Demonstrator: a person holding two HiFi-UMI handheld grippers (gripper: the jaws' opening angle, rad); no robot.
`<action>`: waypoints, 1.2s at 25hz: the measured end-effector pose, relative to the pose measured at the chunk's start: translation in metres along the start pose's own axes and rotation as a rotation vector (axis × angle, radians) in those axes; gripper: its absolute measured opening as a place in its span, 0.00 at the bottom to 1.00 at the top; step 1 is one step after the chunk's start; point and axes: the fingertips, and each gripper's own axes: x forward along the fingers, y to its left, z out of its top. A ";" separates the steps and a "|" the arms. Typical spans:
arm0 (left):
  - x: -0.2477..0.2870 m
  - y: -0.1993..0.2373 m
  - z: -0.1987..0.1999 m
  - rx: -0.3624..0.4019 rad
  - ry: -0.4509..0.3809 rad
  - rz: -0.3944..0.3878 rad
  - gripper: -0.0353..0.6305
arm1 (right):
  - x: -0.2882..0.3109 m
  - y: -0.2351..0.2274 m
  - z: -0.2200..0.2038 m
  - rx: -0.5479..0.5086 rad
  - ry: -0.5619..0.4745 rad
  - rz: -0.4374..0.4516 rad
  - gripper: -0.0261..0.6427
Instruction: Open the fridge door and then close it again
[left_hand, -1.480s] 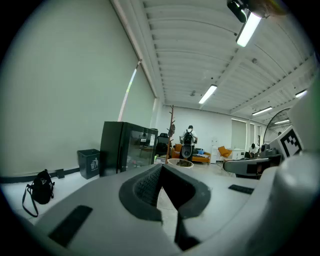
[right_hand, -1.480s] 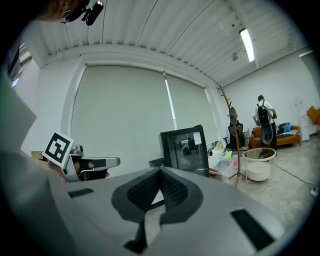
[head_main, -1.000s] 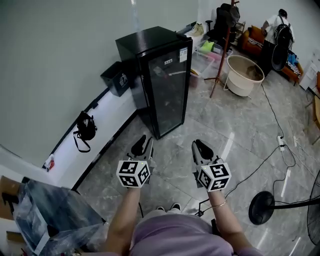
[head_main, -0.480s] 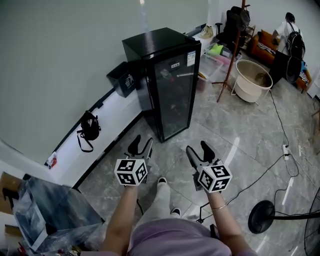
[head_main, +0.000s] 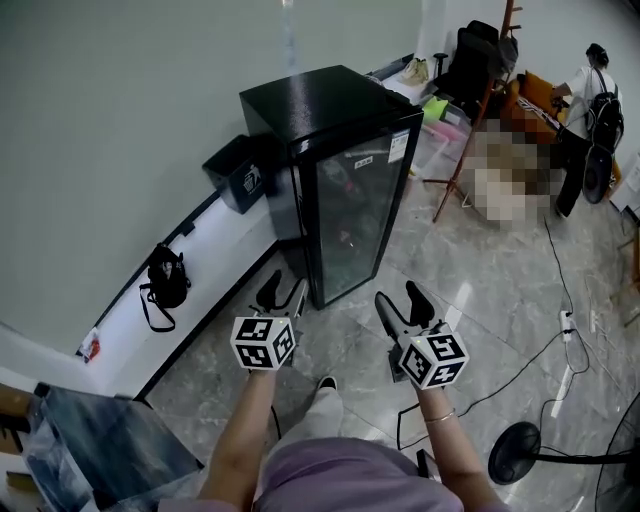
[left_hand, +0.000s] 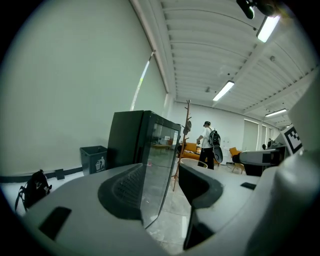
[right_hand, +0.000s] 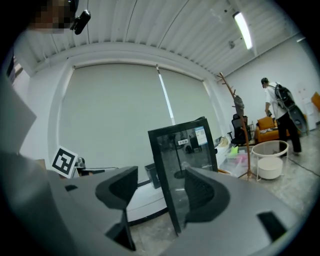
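While the fridge (head_main: 345, 180) stands shut against the pale wall (head_main: 120, 120), a tall black box with a glossy flat top, its glass door (head_main: 352, 228) faces the person and reflects the room inside a thin black frame. Side by side above the floor (head_main: 480, 300) hover the left claw (head_main: 283, 290) and the right claw (head_main: 400, 298), well short of that door and touching nothing. Each has just been opening its jaws, which stand wide, with only air between the ribbed dark pads (left_hand: 125, 192) set in smooth grey shells. Behind each claw sits a white cube (head_main: 264, 343) printed with black square markers. Grey veined stone tiles, polished enough to mirror the lights, cover the floor. A small black waste bin (head_main: 238, 172) stands just beside the fridge on the wall side. A black bag (head_main: 165, 275) with looped straps lies on the white ledge (head_main: 215, 240) along the wall. A wooden coat stand (head_main: 487, 95) rises beyond the fridge.
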 end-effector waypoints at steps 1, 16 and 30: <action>0.011 0.006 0.004 0.005 0.003 -0.008 0.37 | 0.013 -0.002 0.004 -0.005 -0.002 -0.004 0.47; 0.103 0.072 0.017 0.017 0.039 -0.061 0.36 | 0.127 -0.008 0.026 -0.038 -0.011 -0.046 0.47; 0.152 0.082 -0.009 0.007 0.088 -0.069 0.36 | 0.178 -0.022 -0.012 0.000 0.090 0.000 0.49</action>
